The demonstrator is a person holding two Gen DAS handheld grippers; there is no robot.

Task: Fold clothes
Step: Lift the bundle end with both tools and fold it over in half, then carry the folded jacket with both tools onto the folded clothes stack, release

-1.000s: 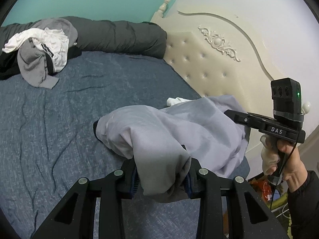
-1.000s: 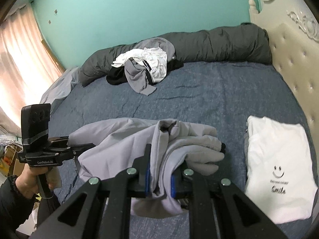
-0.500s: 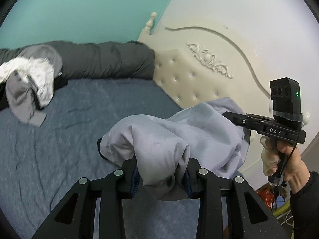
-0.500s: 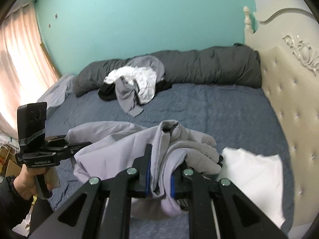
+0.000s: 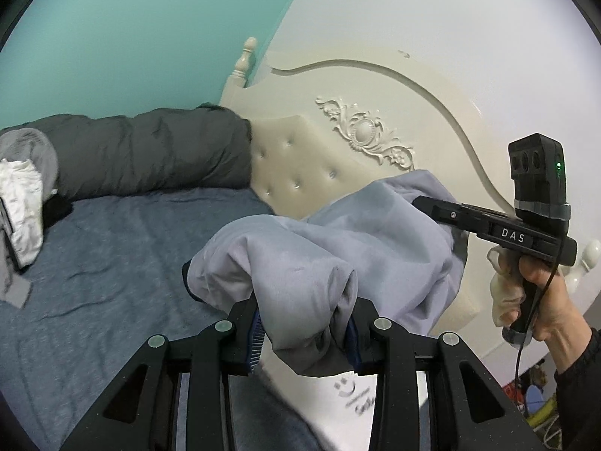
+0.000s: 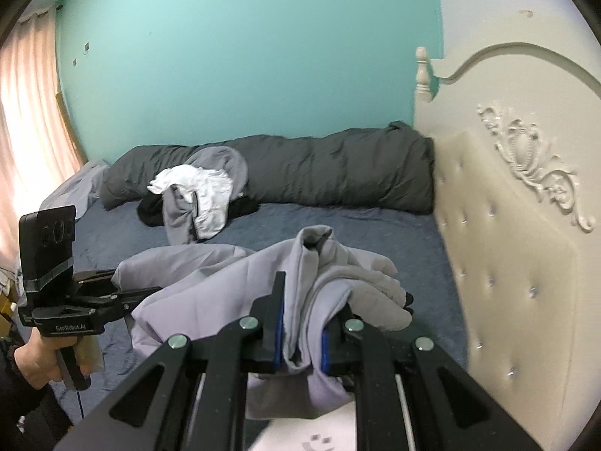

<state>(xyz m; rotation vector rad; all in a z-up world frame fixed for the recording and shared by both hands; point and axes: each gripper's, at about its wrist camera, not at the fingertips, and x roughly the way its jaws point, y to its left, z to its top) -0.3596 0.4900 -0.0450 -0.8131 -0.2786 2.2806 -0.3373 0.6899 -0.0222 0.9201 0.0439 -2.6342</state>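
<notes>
— Where do we stand with the lilac-grey garment (image 5: pixel 338 248)?

— We carry it bunched and clear of the bed (image 5: pixel 112 255), strung between 2 tongs. The left tongs (image 5: pixel 304 334) are partly closed on a thick wad of it; the right tongs (image 6: pixel 300 342) are nearly closed on a thinner fold.

— What could go wrong?

— We judge the loose hem could drag across the folded white T-shirt (image 5: pixel 349 394) lying right below and rumple it. The thick wad could also slip from the left pads, since so much cloth is crammed between them.

— And the room?

— A blue-grey sheet covers the bed, a dark rolled duvet (image 6: pixel 319 173) lies along the teal wall (image 6: pixel 225 56), a heap of unfolded clothes (image 6: pixel 195 195) waits beside it, and a cream tufted headboard (image 6: pixel 507 244) stands close to our right.
</notes>
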